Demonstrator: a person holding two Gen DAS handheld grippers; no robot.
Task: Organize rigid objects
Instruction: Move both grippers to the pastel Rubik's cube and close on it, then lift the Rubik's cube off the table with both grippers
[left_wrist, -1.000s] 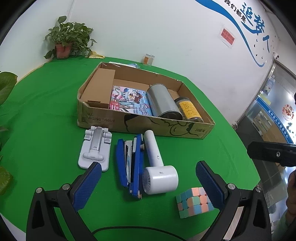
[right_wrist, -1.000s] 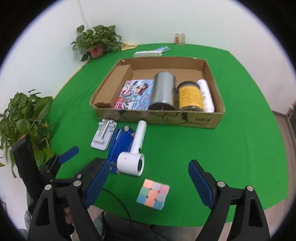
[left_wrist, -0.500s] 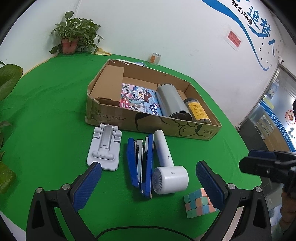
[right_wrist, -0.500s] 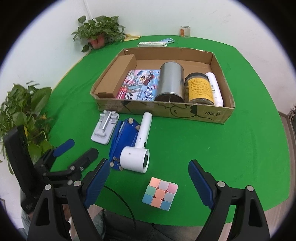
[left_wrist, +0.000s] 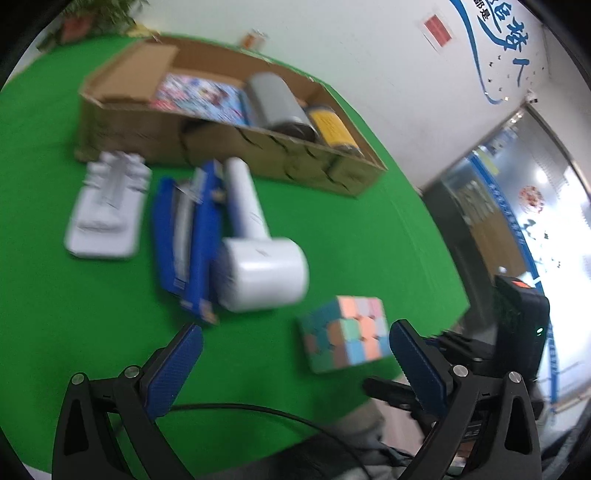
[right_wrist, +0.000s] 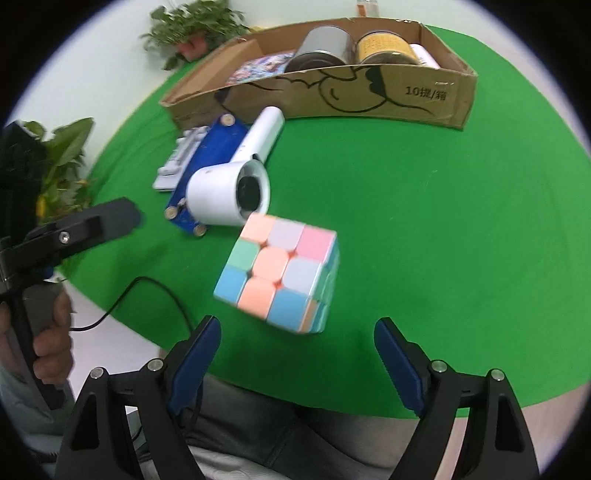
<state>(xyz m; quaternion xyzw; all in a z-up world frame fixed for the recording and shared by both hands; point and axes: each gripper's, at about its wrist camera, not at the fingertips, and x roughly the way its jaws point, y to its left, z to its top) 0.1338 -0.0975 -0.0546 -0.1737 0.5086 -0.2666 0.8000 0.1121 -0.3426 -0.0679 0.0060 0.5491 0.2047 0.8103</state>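
A pastel puzzle cube (right_wrist: 277, 273) lies on the green table (right_wrist: 424, 240), close to its front edge. My right gripper (right_wrist: 297, 325) points steeply down at it. Its jaws are closing, the cube sits just ahead of the fingertips, and the pads do not touch it. My left gripper (left_wrist: 295, 330) stands open low over the table, with the cube (left_wrist: 343, 332) near its right finger and nothing held. A white hair dryer (right_wrist: 236, 184) lies across a blue stapler-like tool (right_wrist: 218, 147), beside a white stand (left_wrist: 107, 210). The left wrist view is blurred.
A cardboard box (right_wrist: 369, 96) at the back holds a colourful booklet (left_wrist: 199, 92), a metal can (right_wrist: 325, 44), a yellow-labelled jar (right_wrist: 384, 46) and a white bottle (right_wrist: 424, 55). Potted plants (right_wrist: 192, 29) stand at the left. A hand (right_wrist: 48, 332) grips the left tool, and a cable (right_wrist: 147, 291) trails over the table edge.
Both grippers have dropped toward the table and tilted further down. The cube now fills much more of the right wrist view, just ahead of that gripper's fingertips. No object has moved.
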